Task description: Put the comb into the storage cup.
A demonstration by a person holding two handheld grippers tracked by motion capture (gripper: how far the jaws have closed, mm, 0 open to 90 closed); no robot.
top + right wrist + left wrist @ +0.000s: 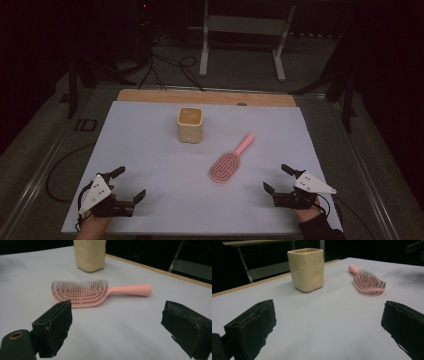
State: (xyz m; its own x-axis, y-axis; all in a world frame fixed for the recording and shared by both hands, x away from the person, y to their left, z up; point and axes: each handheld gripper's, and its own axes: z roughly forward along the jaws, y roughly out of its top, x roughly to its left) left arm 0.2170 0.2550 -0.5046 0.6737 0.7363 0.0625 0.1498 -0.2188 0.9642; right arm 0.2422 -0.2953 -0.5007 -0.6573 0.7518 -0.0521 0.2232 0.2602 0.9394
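Lying bristles-up, the pink hairbrush (229, 163) sits near the gaping, empty right tool (280, 184)

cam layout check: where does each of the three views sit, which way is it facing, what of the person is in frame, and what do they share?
High view: above the person's side, looking forward and down on the table; both hands with the left gripper and right gripper enter from the bottom.
Left gripper view: low over the table, facing the yellow cup; its own open jaws in front.
Right gripper view: low, facing the pink hairbrush; its own open jaws in front.
Shared: cup and hairbrush show in all three views.
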